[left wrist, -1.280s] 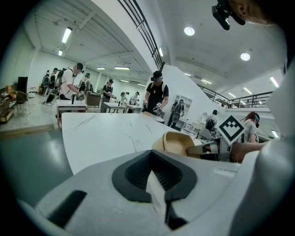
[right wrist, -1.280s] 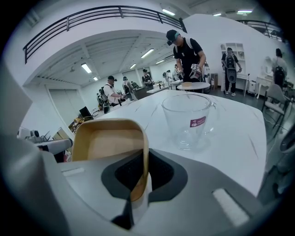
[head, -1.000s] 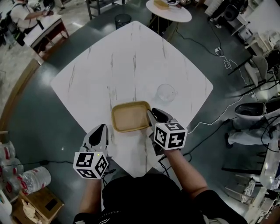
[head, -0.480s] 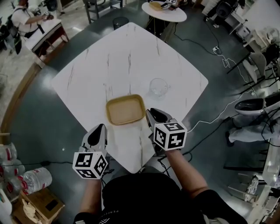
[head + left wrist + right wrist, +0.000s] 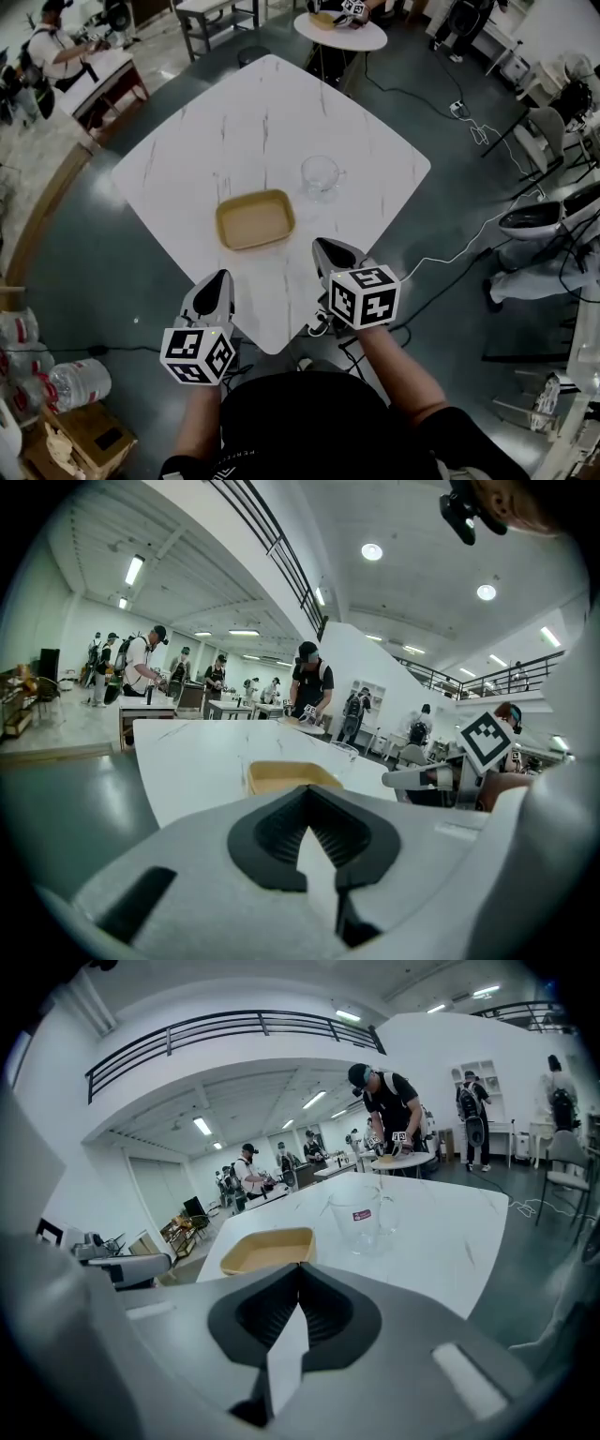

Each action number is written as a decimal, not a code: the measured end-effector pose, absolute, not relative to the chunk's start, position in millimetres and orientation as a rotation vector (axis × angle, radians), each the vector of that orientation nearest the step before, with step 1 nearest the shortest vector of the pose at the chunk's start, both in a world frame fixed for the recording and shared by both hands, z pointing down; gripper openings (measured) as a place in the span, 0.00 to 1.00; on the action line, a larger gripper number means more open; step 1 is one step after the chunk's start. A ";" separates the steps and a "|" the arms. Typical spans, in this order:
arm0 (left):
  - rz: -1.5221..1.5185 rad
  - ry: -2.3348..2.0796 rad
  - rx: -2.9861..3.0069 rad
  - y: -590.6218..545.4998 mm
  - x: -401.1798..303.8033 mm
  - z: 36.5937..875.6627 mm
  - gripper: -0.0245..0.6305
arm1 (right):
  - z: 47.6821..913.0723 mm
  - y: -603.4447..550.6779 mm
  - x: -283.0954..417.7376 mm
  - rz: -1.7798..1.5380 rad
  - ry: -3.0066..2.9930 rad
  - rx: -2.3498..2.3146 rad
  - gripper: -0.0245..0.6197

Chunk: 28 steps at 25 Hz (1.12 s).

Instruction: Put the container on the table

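The table (image 5: 272,131) has a smooth white top veined like marble, with a soft sheen. On the table, the container (image 5: 255,221) looks like matt tan plastic, and the jug (image 5: 320,175) is clear and glossy. At the table's near corner, the left gripper (image 5: 220,277) and right gripper (image 5: 321,248) have matt grey plastic shells and black ribbed pads (image 5: 277,834).

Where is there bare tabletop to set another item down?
The far half of the table, beyond the container and glass jug, is bare; so is the left corner beside the container. Tightest is the middle, where container and jug sit close.
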State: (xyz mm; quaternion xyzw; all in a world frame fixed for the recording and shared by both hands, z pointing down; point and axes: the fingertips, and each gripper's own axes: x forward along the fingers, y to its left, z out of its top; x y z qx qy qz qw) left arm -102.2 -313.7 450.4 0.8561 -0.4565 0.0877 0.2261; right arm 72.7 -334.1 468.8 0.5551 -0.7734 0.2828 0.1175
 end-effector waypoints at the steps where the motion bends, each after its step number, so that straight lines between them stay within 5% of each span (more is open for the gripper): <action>1: 0.241 -1.258 2.358 -308.8 -101.0 450.6 0.03 | 466.6 -328.8 72.6 0.819 -2.275 1.619 0.03; 28: 0.279 -1.201 2.376 -175.9 -62.4 456.6 0.03 | 475.0 -176.4 70.4 0.818 -2.347 1.490 0.03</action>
